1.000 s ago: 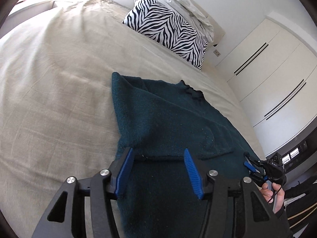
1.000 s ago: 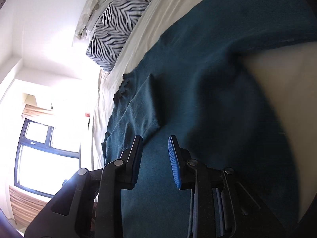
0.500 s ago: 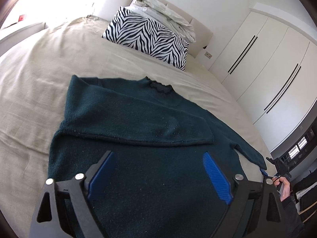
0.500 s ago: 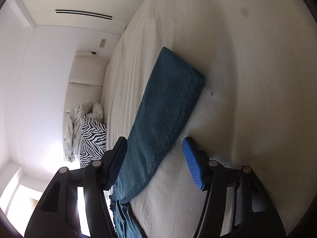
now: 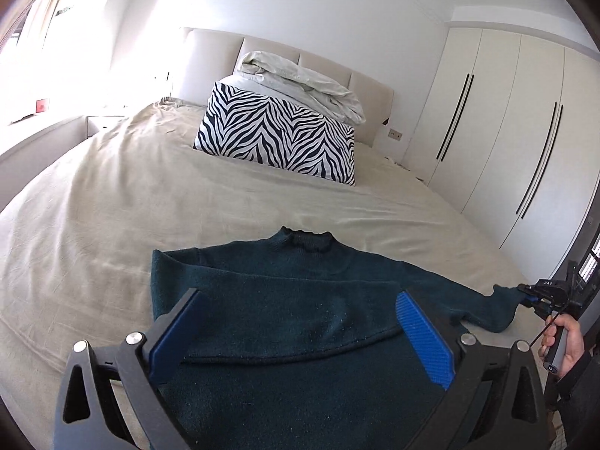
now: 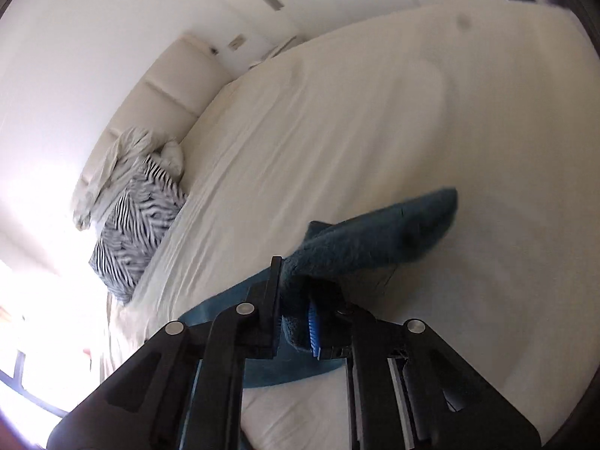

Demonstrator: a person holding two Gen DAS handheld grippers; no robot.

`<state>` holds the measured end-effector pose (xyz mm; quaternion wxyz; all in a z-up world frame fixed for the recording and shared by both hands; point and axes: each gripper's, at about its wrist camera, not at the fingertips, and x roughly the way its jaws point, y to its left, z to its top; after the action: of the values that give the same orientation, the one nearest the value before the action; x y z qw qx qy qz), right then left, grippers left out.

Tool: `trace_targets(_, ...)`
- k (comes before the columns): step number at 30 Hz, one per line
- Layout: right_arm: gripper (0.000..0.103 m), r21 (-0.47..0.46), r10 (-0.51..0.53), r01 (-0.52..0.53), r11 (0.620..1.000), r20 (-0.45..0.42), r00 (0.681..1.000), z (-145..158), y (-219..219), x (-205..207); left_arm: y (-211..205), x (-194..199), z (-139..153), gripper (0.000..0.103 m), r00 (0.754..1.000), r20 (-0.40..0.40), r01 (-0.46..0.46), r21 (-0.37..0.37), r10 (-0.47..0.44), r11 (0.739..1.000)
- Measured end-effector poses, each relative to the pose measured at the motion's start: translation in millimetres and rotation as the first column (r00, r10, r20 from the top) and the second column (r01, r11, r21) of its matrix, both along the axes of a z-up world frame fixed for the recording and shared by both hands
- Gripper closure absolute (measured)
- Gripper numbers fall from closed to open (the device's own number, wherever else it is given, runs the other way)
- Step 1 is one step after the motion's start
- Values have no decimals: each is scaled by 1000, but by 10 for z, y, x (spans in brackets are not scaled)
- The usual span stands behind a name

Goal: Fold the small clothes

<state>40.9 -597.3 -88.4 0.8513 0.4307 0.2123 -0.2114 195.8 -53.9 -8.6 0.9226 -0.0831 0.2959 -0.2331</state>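
The left gripper point(image 5: 300, 333), black-framed with blue-padded fingers, is held low above the body of a dark teal knitted sweater point(image 5: 285, 322), its jaws spread wide with nothing between them. The sweater is laid flat on a beige bedsheet point(image 5: 112, 202), collar pointing toward the headboard, one sleeve folded across the chest and the other stretched out to the right. At the far right of the left wrist view, the person's right hand point(image 5: 564, 348) is seen gripping the handle of the right gripper point(image 6: 296, 317), which is clenched on the cuff of the outstretched sleeve point(image 6: 378, 236); in the right wrist view the cuff is seen lifted off the sheet, the picture being blurred. Bare sheet is spread wide to the left of the sweater and beyond its collar, while the outstretched sleeve reaches close to the bed's right edge. A zebra-striped pillow point(image 5: 277, 135) is propped against a padded cream headboard point(image 5: 270, 48), with crumpled white bedding point(image 5: 303, 82) piled on top. White wardrobe doors point(image 5: 498, 123) with dark slim handles are set along the right wall.
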Motion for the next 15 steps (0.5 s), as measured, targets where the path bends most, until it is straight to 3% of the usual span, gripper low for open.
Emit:
trace_targets(2, 93, -152, 135, -141, 978, -47, 990, 330, 623, 360, -22, 55, -4, 0, 1000, -29, 1, 1, -1, 1000)
trace_targets(3, 93, -219, 211, -223, 950, -77, 974, 457, 994, 548, -31, 77, -25, 0, 999, -45, 4, -8, -4, 1000)
trace_targets(6, 93, -392, 415, -468, 792, -216, 884, 618, 2218, 1040, -32, 184, -150, 1, 990, -136, 23, -110, -38, 994)
trace_targets(9, 93, -454, 513, -617, 643, -344, 787, 415, 3254, 1368, -90, 304, -372, 1, 962, -251, 45, -230, -104, 972)
trace_targets(10, 93, -433, 536, -654, 621, -375, 757, 275, 3504, 1432, -130, 331, -455, 0, 949, -286, 54, -259, -130, 964)
trace_targets(12, 93, -361, 559, -695, 621, -418, 716, 5, 3765, 1561, -233, 373, -607, 0, 922, -342, 76, -300, -181, 951)
trace_targets(15, 89, -333, 563, -689, 643, -405, 721, -209, 3841, 1499, -426, 423, -831, 0, 876, -427, 84, -321, -224, 943)
